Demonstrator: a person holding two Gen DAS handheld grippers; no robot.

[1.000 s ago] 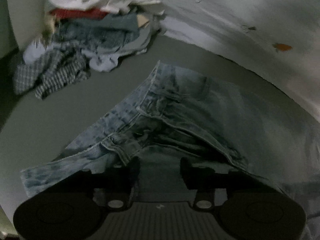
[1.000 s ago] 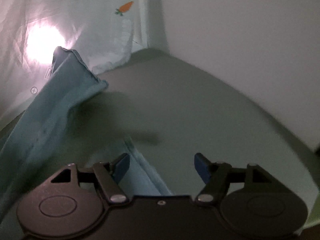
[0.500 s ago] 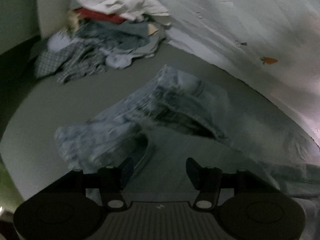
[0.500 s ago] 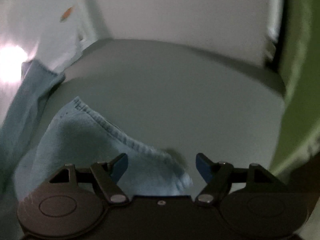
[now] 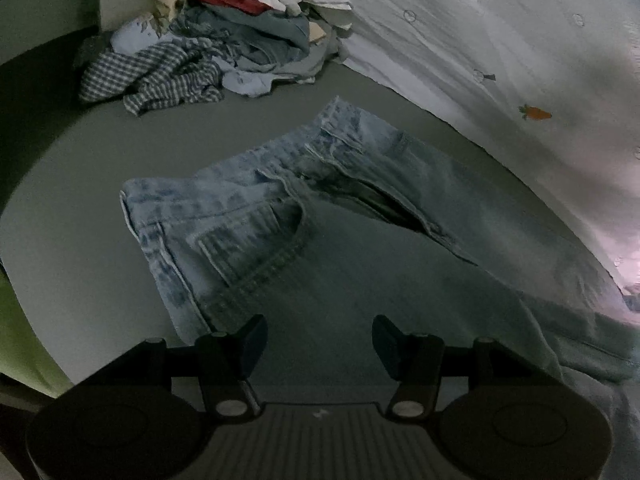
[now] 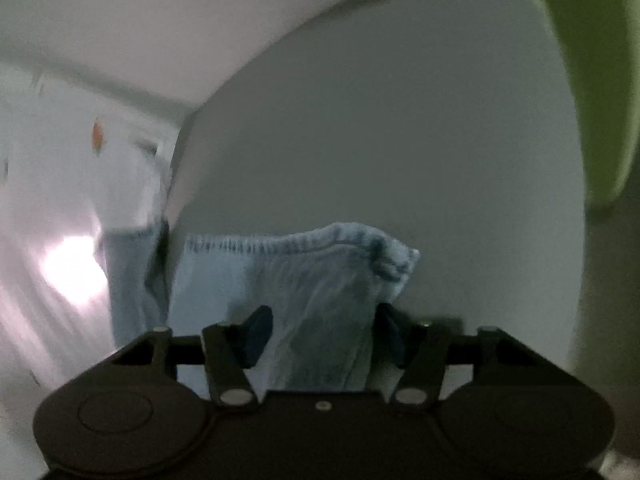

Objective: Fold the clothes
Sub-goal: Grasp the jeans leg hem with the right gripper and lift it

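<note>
Light blue jeans (image 5: 360,208) lie spread on the grey surface (image 5: 100,152), waistband toward the left, front pocket facing up. My left gripper (image 5: 320,336) hovers open over the thigh cloth, nothing pinched between its fingers. In the right wrist view one leg's hem end (image 6: 312,264) lies bunched between the fingers of my right gripper (image 6: 325,334). Its jaws are closing around that cloth; the right pad is at the fabric's edge, and a sliver of gap shows at the left pad. The other leg (image 6: 128,272) lies further left.
A heap of unfolded clothes (image 5: 240,28) sits in the far left corner, a checked shirt (image 5: 152,80) spilling from it. A white carrot-print sheet (image 5: 500,60) hangs along the far side. A green edge (image 6: 592,80) borders the grey surface (image 6: 400,140).
The left gripper slid along the jeans, its jaws widened, and the waistband now lies flatter. The right gripper rolled, sank onto the leg's hem, and its jaws narrowed around it.
</note>
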